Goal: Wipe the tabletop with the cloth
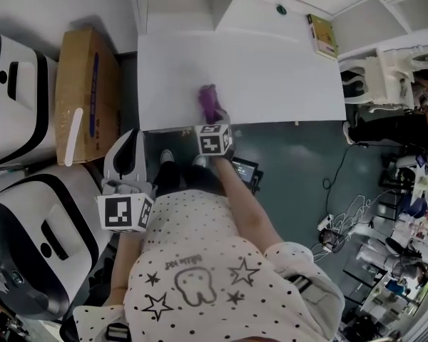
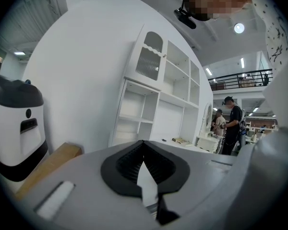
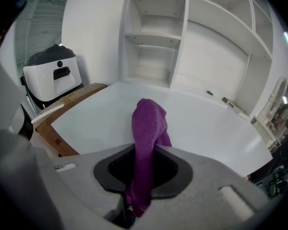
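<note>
- Right gripper view: right gripper (image 3: 145,150) has its jaws clenched on the purple cloth (image 3: 147,121). The fabric is bunched in the gap, and a wad sticks out past the tips.
- Head view: the cloth (image 1: 210,102) sits over the near edge of the white surface (image 1: 271,77), roughly mid-width, ahead of the right gripper (image 1: 215,122).
- My guess is the protruding wad is deliberate, so fabric meets the surface rather than the jaws.
- I can't confirm the cloth is pressed down. No view shows the contact line.
- Left gripper (image 1: 130,142) is held low by the torso, off the surface and next to the cardboard box (image 1: 85,84). It looks parked so it stays out of the wiping path.
- Left gripper view: left gripper (image 2: 144,145) has its jaw pads meeting at the tips with nothing between them, so it is closed and empty.
- Most of the surface lies ahead of the cloth, so the wipe looks to be at or near its start.
</note>
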Tool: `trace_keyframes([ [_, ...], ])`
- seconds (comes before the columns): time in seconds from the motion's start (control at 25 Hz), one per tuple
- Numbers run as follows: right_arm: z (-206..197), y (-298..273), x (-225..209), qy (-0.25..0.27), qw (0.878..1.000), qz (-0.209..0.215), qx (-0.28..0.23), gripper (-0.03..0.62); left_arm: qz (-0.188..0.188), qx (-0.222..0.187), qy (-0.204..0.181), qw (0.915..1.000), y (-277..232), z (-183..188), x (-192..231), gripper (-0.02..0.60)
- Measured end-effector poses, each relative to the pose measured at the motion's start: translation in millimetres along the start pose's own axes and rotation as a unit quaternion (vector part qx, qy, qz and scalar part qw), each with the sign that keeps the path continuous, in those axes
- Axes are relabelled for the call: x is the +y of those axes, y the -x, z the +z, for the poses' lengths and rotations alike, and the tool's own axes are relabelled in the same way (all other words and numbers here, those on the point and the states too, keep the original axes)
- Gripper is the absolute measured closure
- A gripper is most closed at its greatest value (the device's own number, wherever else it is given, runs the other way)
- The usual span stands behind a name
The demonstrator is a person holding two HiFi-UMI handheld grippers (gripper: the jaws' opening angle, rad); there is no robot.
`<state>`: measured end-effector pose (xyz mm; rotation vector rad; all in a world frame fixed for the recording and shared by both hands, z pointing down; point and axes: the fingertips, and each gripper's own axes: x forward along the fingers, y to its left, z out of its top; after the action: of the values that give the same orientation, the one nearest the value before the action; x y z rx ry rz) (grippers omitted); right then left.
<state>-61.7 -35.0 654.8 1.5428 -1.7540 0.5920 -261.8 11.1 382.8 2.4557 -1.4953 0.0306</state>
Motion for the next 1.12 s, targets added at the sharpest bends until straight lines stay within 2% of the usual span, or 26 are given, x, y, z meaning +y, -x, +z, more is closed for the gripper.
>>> trace_keyframes([
  [0.64,20,-4,81,0.044,0.998,0.049,-0.011,0.530,0.026,-0.007,0.004,0.9996,26,0,31,0.587],
  [1.12,25,-2,138,0.083,0.992,0.096,-0.021,0.530,0.045,-0.009,0.005,0.9989,39,0,48,0.586],
])
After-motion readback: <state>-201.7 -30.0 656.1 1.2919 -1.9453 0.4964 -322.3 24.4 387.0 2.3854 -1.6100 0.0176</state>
